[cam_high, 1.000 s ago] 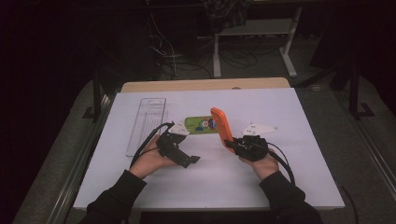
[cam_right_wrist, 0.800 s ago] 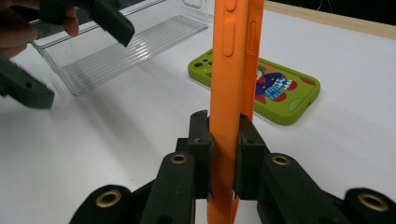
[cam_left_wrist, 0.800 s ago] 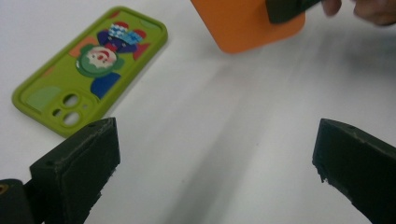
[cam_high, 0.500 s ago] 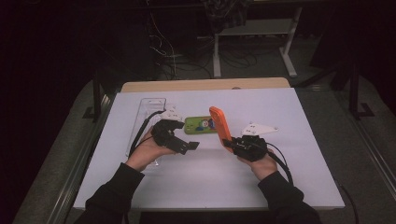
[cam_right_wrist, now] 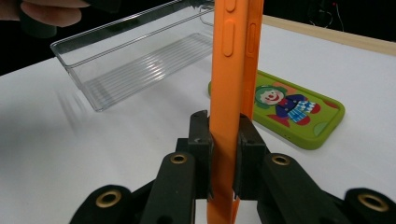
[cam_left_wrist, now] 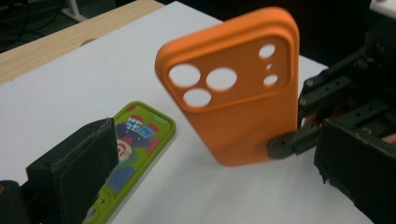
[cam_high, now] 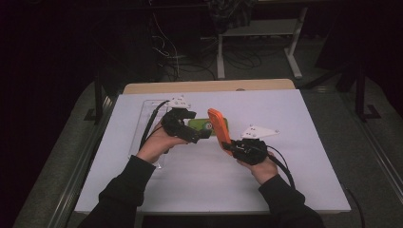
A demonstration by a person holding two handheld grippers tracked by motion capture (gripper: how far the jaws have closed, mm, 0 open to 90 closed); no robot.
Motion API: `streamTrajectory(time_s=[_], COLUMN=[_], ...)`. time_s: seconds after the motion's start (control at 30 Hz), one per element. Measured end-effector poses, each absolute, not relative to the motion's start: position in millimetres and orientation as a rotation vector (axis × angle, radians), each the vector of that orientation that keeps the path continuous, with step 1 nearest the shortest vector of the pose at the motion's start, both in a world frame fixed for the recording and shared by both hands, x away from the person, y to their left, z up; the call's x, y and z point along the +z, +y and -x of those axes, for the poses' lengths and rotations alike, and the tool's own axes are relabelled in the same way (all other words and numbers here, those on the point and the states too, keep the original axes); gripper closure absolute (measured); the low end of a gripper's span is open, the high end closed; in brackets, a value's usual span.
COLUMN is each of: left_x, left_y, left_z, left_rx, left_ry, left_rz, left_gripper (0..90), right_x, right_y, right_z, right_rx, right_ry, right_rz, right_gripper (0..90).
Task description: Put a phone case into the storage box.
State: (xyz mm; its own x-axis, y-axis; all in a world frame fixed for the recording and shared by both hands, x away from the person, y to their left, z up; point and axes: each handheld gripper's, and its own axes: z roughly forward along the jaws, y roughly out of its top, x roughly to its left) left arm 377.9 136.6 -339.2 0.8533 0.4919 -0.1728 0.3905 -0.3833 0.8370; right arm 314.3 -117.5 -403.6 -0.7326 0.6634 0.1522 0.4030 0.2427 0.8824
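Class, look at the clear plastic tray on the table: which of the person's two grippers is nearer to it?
Left. The left gripper hovers, jaws open, beside the clear plastic tray. The right gripper, clamping the orange phone case, sits farther right, beyond the green phone case.

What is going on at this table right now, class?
A person is working at a white table with a gripper in each hand. The right gripper is shut on an orange phone case, holding it upright by its lower end. The left gripper hovers open close beside it, above a green phone case with a clown picture lying flat. A clear plastic tray sits further off.
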Motion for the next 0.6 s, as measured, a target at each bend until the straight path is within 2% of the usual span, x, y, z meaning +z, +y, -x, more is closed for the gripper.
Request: streamTrajectory(time_s=[0.6], left_x=[-348.1], left_y=[132.3], left_z=[-378.3], left_rx=[0.106], left_ry=[0.626], left_rz=[-1.973], left_gripper=[0.0], right_x=[-407.6], right_y=[-97.4], right_z=[-306.9], right_rx=[1.512], right_ry=[2.311], right_rz=[-0.949], right_gripper=[78.2])
